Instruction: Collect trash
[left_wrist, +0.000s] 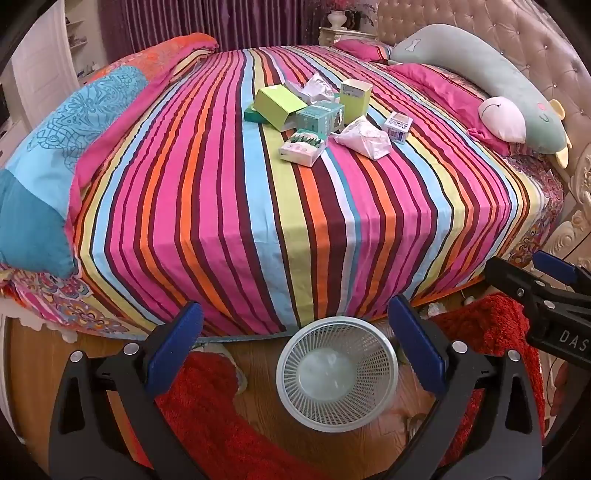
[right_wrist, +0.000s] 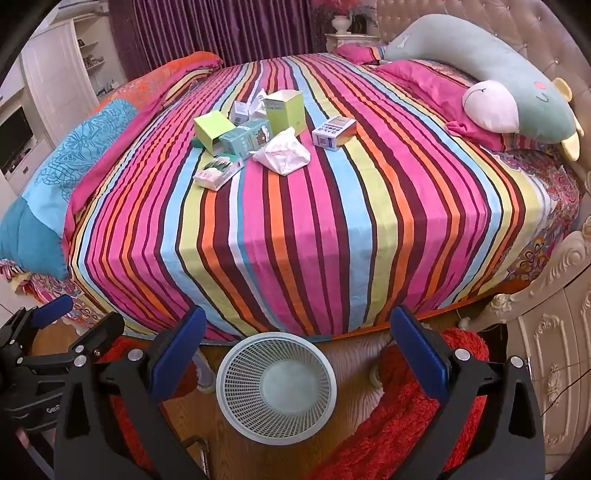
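Note:
Trash lies in a cluster on the striped bed: a lime green box (left_wrist: 277, 107), a teal box (left_wrist: 319, 117), an upright green box (left_wrist: 354, 96), a small white box (left_wrist: 398, 126), a flat box (left_wrist: 303, 147) and crumpled white paper (left_wrist: 364, 141). The same cluster shows in the right wrist view, with the crumpled paper (right_wrist: 282, 153) at its near side. A white mesh wastebasket (left_wrist: 337, 373) stands empty on the floor by the bed's near edge. My left gripper (left_wrist: 295, 347) is open above it. My right gripper (right_wrist: 297, 349) is open over the basket (right_wrist: 276, 387) too. Both are empty.
A blue and orange duvet (left_wrist: 62, 147) lies on the bed's left. A long green plush pillow (left_wrist: 491, 88) rests by the tufted headboard (right_wrist: 480, 33) on the right. A red shaggy rug (right_wrist: 406, 424) covers the wooden floor around the basket. White shelves (right_wrist: 55, 74) stand far left.

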